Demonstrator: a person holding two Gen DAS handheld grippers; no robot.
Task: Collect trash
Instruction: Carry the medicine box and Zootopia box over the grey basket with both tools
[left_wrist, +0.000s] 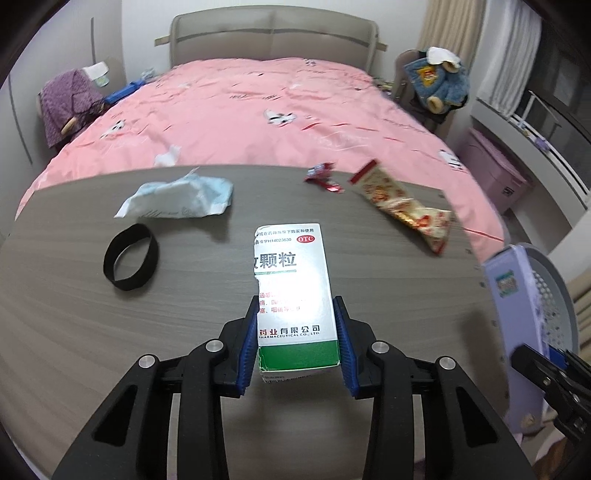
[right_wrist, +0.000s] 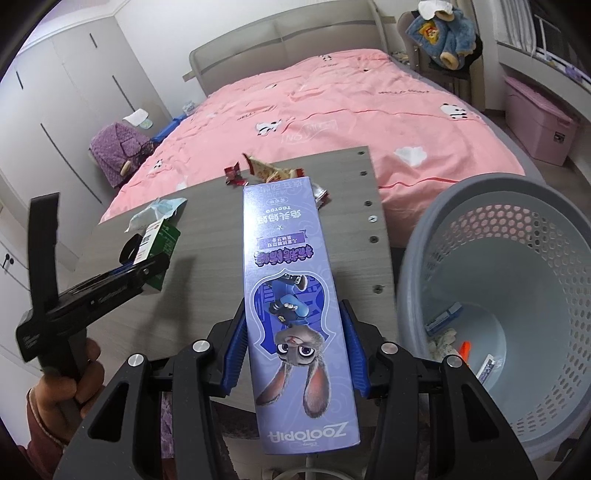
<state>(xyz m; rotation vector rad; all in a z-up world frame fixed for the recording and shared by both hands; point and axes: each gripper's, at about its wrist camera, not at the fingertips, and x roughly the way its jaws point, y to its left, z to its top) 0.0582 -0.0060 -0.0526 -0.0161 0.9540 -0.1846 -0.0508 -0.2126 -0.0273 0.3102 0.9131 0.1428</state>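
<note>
Two boxes are in your grippers. Your left gripper (left_wrist: 297, 332) has its blue pads pressed on the sides of the white-and-green medicine box (left_wrist: 291, 295), lifted off the grey table (left_wrist: 74, 295). Your right gripper (right_wrist: 295, 354) clamps the long purple carton (right_wrist: 291, 280) (rabbit picture upside down), just beside the grey basket (right_wrist: 417, 258). A crumpled blue wrapper (left_wrist: 177, 197), a red wrapper (left_wrist: 321, 177), a snack packet (left_wrist: 402, 206) and a black band (left_wrist: 131, 256) lie on the table.
</note>
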